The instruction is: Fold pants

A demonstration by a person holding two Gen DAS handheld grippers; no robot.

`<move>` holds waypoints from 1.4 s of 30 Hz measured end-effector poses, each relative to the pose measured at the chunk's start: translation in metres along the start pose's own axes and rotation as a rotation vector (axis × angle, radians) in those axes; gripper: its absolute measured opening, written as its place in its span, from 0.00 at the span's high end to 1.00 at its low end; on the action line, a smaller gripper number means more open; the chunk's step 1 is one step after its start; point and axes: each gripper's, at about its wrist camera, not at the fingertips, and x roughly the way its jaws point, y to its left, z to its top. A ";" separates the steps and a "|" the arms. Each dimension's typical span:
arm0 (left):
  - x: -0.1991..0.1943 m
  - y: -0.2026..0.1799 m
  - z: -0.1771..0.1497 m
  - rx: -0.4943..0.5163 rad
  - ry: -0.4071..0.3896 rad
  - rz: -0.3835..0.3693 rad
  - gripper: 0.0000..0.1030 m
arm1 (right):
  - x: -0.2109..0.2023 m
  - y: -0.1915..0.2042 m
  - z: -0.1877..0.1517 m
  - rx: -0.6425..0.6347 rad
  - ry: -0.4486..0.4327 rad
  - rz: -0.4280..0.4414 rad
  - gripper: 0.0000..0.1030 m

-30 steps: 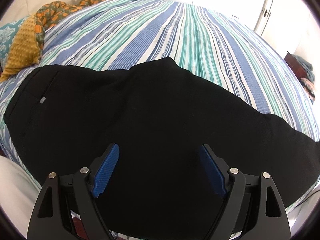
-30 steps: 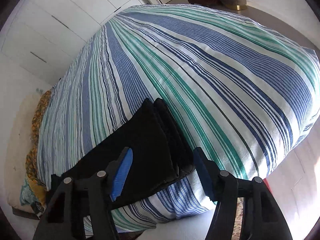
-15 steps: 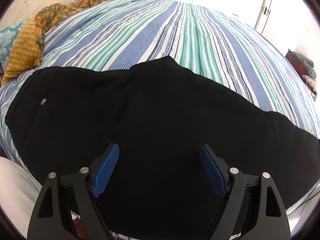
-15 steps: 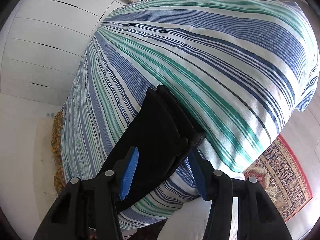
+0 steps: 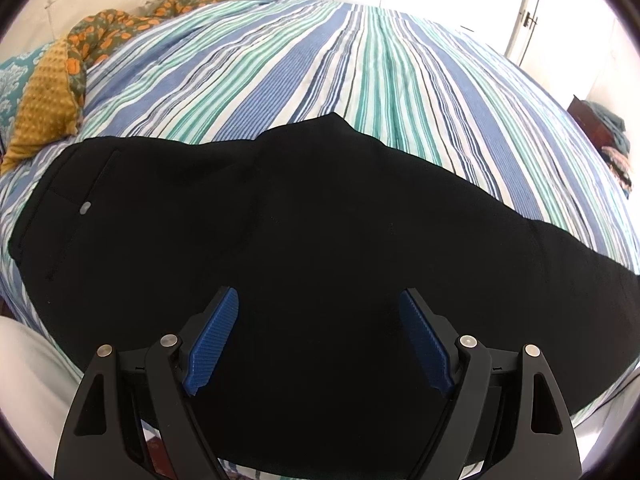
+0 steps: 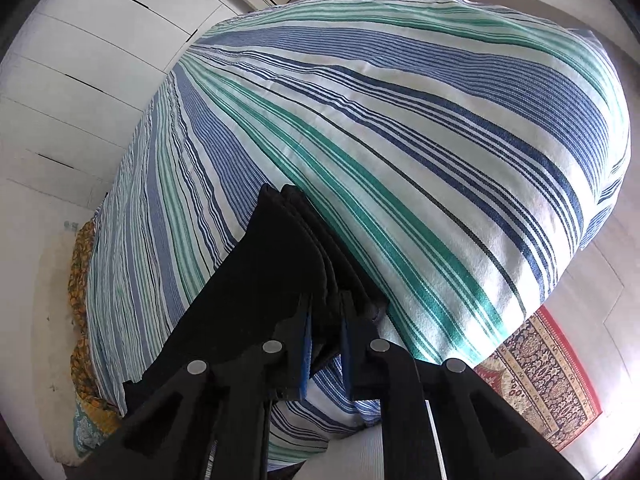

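Note:
Black pants lie flat across the near side of a striped bed, waist with a small grey button to the left, legs running off to the right. My left gripper is open just above the pants' middle, holding nothing. In the right wrist view my right gripper is shut on the stacked leg hems of the pants at the bed's near edge.
An orange patterned blanket and a mustard cushion lie at the bed's head. White wardrobe doors stand beyond the bed. A patterned red rug covers the floor by the bed's corner.
My right gripper has closed on the leg hems, having been open around them before. My left gripper has stayed open over the pants, hardly moving.

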 end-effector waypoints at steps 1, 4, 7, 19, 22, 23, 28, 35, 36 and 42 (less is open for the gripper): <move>-0.001 0.000 0.000 0.003 -0.002 0.000 0.18 | 0.001 0.000 0.000 -0.007 0.012 -0.002 0.87; 0.000 0.002 0.000 -0.007 -0.003 -0.003 0.18 | -0.012 -0.009 0.001 0.062 -0.024 0.071 0.70; 0.001 0.001 0.000 -0.009 -0.001 0.003 0.18 | -0.028 -0.020 0.000 0.114 -0.059 0.090 0.59; 0.002 0.001 -0.003 0.000 0.003 0.009 0.18 | 0.006 -0.034 0.004 0.138 0.077 0.166 0.47; 0.002 0.000 -0.003 0.008 0.003 0.013 0.18 | 0.015 -0.039 0.012 0.160 0.088 0.259 0.39; 0.002 0.000 -0.003 0.007 0.003 0.012 0.18 | 0.019 -0.039 0.012 0.159 0.108 0.306 0.39; 0.005 -0.001 -0.003 0.008 0.006 0.021 0.18 | 0.023 -0.028 0.015 0.082 0.156 0.377 0.39; 0.004 0.002 -0.003 0.003 0.008 0.012 0.18 | 0.046 -0.008 0.023 -0.045 0.200 0.191 0.69; 0.004 0.003 -0.002 -0.001 0.008 0.011 0.18 | 0.047 -0.006 0.023 -0.047 0.214 0.187 0.74; 0.004 0.005 0.000 -0.030 0.011 -0.007 0.18 | 0.012 0.009 0.014 0.040 0.149 0.423 0.84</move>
